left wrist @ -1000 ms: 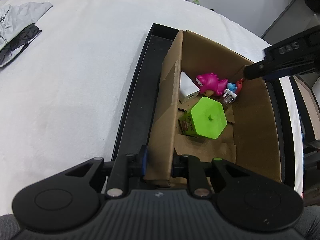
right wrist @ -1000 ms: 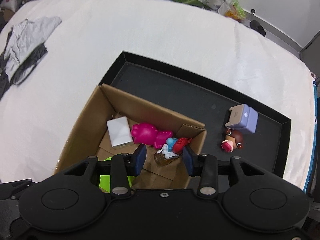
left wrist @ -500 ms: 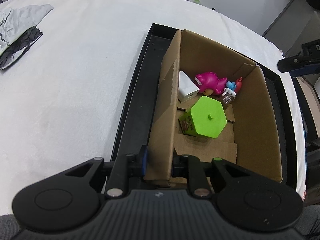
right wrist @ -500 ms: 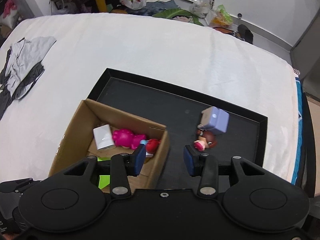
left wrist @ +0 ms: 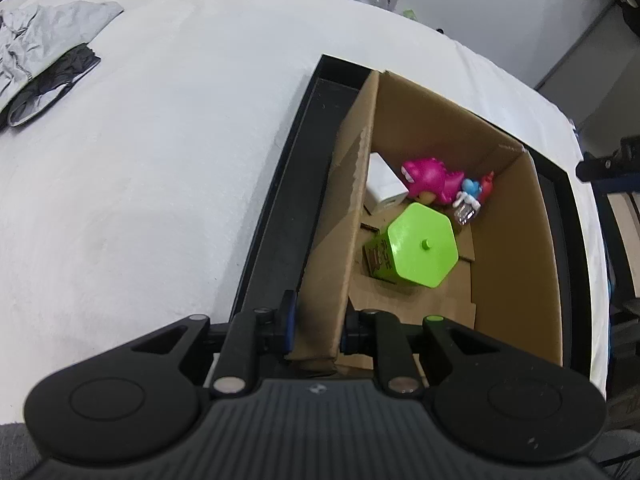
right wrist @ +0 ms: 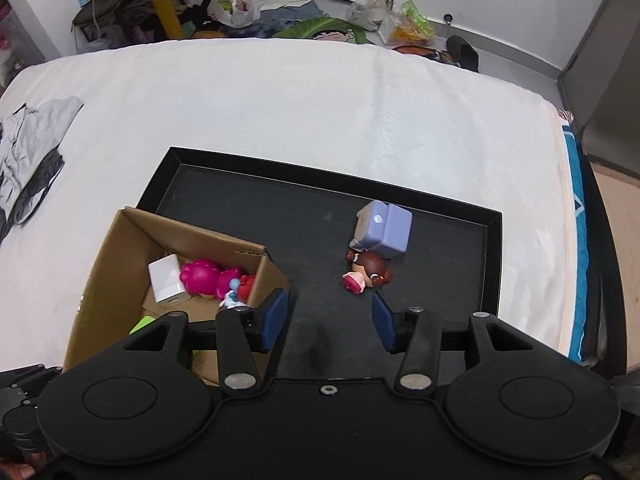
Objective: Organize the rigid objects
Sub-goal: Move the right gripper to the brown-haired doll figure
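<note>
Gripping: left gripper [left wrist: 316,334] is clamped on the near-left wall of the cardboard box [left wrist: 516,240].
Box spot: it sits at the left end of the black tray [right wrist: 490,264], on the white bed [right wrist: 320,100].
Box contents: green hexagonal container [left wrist: 422,246] near the middle; white charger block [left wrist: 384,190], pink dinosaur toy [left wrist: 430,180] and blue-and-red figure [left wrist: 474,190] along the far wall.
Right gripper [right wrist: 330,322]: jaws opening, nothing between them, hovering over bare tray.
Tray loose items: brown-haired doll figure [right wrist: 370,274] lies just beyond the right gripper's fingertips, touching a lilac box-shaped toy [right wrist: 386,230] behind it.
Far left: grey garment [left wrist: 44,60] crumpled on the bed.
</note>
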Available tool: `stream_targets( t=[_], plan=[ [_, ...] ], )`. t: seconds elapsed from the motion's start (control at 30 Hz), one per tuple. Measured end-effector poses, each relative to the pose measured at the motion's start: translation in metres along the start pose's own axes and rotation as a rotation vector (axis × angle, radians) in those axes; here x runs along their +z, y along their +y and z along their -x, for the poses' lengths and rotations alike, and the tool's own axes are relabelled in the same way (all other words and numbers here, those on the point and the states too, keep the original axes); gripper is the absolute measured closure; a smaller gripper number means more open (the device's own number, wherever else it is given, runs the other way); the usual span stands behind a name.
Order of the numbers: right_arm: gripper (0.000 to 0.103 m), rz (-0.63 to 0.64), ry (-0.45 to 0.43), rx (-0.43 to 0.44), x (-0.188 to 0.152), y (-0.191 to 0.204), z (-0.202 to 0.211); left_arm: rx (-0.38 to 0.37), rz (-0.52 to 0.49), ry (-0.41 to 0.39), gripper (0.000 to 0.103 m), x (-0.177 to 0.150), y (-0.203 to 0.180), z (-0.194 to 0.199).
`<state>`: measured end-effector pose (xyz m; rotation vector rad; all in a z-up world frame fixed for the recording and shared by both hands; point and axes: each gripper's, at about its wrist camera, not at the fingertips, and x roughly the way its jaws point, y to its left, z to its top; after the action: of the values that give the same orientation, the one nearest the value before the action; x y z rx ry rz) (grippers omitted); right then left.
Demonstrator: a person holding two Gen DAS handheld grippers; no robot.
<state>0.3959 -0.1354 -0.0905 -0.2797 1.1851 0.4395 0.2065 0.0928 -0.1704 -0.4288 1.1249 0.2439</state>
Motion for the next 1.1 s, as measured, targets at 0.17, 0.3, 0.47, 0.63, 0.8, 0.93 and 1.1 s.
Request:
stream_targets(
  t=[0.17,0.3,0.47,0.63,0.8,0.93,1.1],
  plan=[
    [0.051,-0.024,0.004,0.005,0.001,-0.007,-0.009,0.002,0.026,-0.003,0.085,0.001,0.003,0.0],
    [0.047,-0.022,0.008,0.009,0.0,-0.01,-0.017,0.007,0.043,-0.007,0.085,0.002,0.004,0.0],
    [0.048,-0.038,0.028,0.008,0.0,-0.017,-0.032,0.013,0.039,-0.016,0.085,0.001,0.003,0.0],
    [0.048,-0.059,0.049,0.008,0.001,-0.025,-0.051,0.02,0.059,-0.025,0.085,0.003,0.004,0.0],
    [0.048,-0.072,0.06,0.009,0.006,-0.031,-0.071,0.016,0.032,-0.005,0.085,0.003,-0.001,-0.003],
    [0.048,-0.082,0.072,0.01,0.009,-0.035,-0.087,0.028,-0.029,0.013,0.086,0.0,-0.01,-0.008],
    [0.048,-0.094,0.08,0.015,0.013,-0.04,-0.103,0.046,-0.067,0.026,0.088,0.0,-0.017,-0.013]
  ],
)
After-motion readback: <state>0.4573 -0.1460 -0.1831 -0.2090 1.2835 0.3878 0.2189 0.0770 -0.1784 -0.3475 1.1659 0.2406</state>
